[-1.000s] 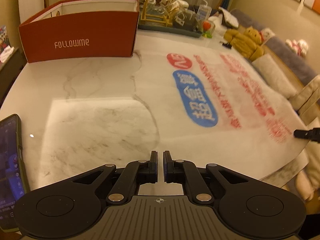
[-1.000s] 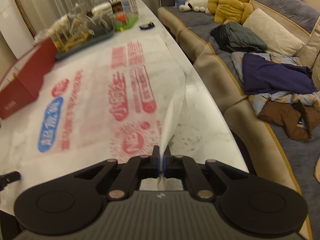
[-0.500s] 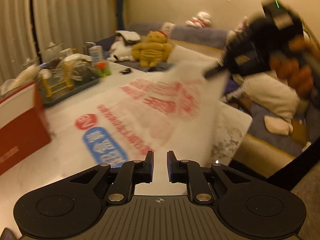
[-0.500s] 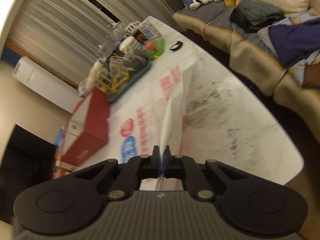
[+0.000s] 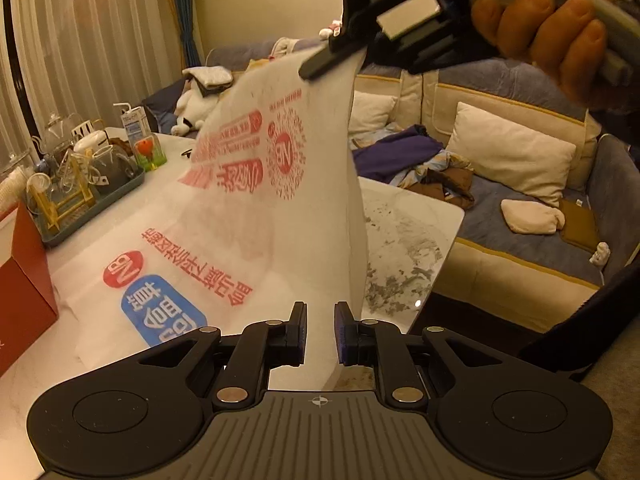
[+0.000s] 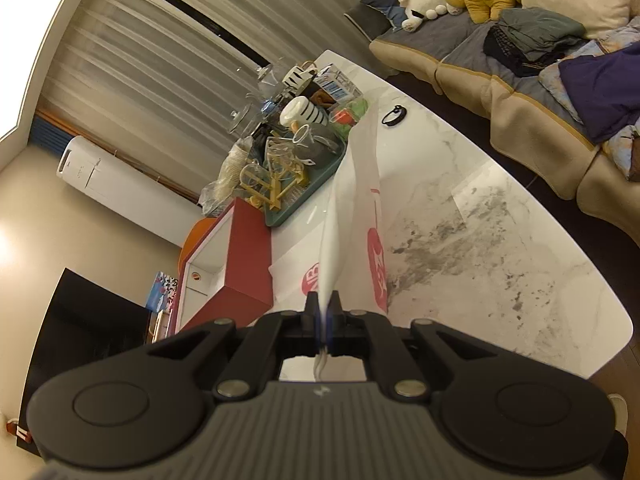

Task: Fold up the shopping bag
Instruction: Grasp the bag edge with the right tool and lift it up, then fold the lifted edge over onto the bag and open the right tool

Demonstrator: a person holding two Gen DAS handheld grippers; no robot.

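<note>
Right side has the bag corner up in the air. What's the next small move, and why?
Probably carry the right gripper across toward the red box and lower it, laying the lifted half over the flat half. Its jaws are shut on the shopping bag edge, the sheet stands raised off the marble table, and the left gripper is open, holding nothing.

We see a white marble-top table (image 5: 404, 236) w/ grey veining, warm yellowish light. Far left, sheer white curtains (image 5: 80, 40); right, a beige-and-grey sofa (image 5: 500, 216) w/ cream cushions (image 5: 512, 152) & strewn clothes. A white tall appliance (image 6: 100, 176) stands by the beige wall.
</note>
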